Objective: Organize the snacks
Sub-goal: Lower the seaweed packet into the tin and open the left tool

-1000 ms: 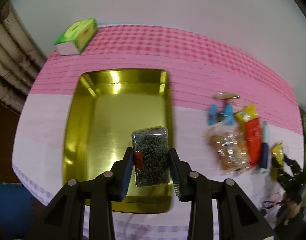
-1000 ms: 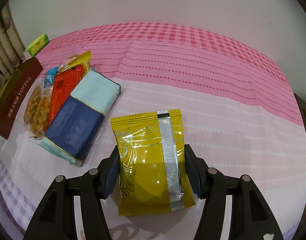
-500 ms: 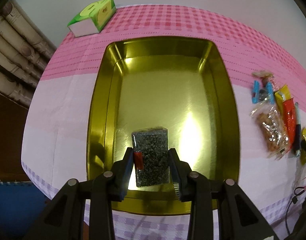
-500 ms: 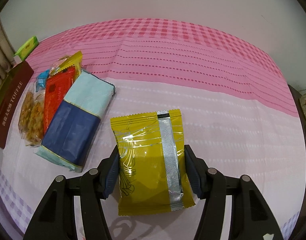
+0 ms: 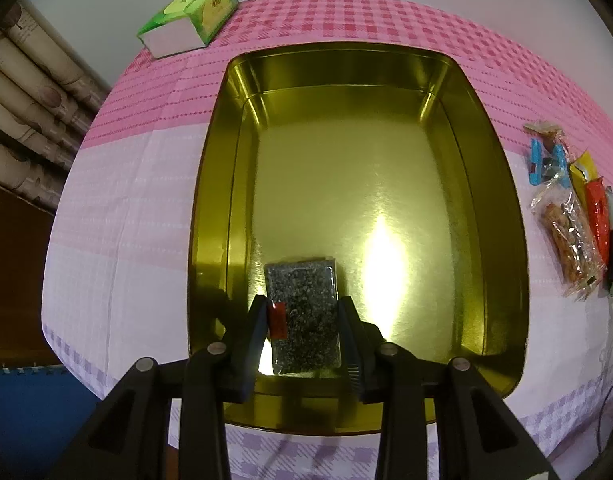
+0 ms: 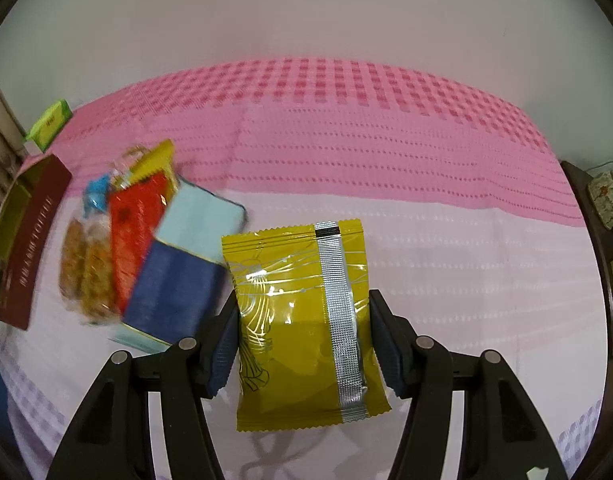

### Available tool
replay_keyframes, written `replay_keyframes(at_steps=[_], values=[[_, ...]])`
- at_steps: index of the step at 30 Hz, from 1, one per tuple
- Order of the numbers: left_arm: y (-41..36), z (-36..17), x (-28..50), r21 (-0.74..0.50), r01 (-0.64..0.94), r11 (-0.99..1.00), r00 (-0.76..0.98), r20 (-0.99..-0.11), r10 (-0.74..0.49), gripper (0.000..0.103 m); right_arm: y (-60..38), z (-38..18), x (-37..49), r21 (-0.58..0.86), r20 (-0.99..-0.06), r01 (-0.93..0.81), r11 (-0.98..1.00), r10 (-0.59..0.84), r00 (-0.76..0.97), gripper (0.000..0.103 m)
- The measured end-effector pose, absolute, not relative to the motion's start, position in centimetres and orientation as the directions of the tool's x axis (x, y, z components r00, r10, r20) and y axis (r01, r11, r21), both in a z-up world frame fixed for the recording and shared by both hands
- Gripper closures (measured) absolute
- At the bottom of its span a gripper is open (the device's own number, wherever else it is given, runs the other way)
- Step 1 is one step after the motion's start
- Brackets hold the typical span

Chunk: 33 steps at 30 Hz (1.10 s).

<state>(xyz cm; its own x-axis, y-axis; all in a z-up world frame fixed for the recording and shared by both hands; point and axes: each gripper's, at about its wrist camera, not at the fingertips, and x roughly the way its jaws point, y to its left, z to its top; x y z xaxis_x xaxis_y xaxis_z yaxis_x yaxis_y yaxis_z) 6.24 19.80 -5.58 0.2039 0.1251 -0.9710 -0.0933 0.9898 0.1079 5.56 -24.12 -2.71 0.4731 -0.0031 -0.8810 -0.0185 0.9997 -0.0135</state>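
- A dark speckled packet (image 5: 303, 315) is pinched by its two long sides in the left claw (image 5: 302, 338), hanging over the near end of the gold tin (image 5: 210, 208), just inside the near rim.
- The tin is otherwise bare inside; judged: this is the first snack to go in, so most of the task is left.
- Judged for the step in hand: the packet is best lowered until its bottom edge is close to the tin floor before the claw is spread, so that it is laid flat and not dropped on end.
- A spot toward a corner of the tin is to be preferred, so that room is kept for the larger packs.
- The tin's near wall should be cleared by the claw tips; a knock could shift the tin on the cloth-covered worktop (image 5: 118, 208).
- A yellow packet (image 6: 306, 320) is pinched in the right claw (image 6: 304, 334), held above the worktop, well to the right of the tin.
- It is best kept back until the left claw is out of the tin.
- Between the yellow packet and the tin, a pile of snacks (image 6: 146, 256) is left on the worktop.
- A green box (image 5: 188, 16) stands beyond the tin's far left corner, apart from it.
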Motion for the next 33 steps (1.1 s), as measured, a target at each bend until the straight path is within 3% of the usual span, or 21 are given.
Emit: replay_keyframes(at_steps=[7, 9, 12, 22, 33], values=[[20.6, -5.0, 5.8, 0.089, -0.107, 0.990, 0.232, -0.966, 0.112, 0.066, -21.1, -0.3, 5.4, 0.015, -0.865, -0.036, 0.999, 0.031, 0.501, 0.047], [20.9, -4.4, 5.6, 0.075, -0.121, 0.990, 0.253, -0.962, 0.104, 0.060, -19.9, 0.4, 5.4, 0.020, -0.859, -0.052, 0.998, 0.044, 0.510, 0.047], [21.2, -3.4, 5.5, 0.063, -0.130, 0.990, 0.295, -0.950, 0.099, 0.058, -17.5, 1.3, 5.5, 0.041, -0.853, -0.087, 0.995, 0.080, 0.516, 0.047], [23.6, -0.3, 2.9, -0.004, -0.247, 0.969, 0.419, -0.902, 0.103, 0.057, -6.7, 3.0, 5.1, 0.124, -0.836, -0.283, 0.951, 0.254, 0.487, 0.047], [28.9, -1.4, -0.9, -0.048, -0.405, 0.913, 0.419, -0.897, 0.139, 0.057, 5.5, 1.9, 4.2, 0.148, -0.840, -0.448, 0.882, 0.351, 0.413, 0.047]])
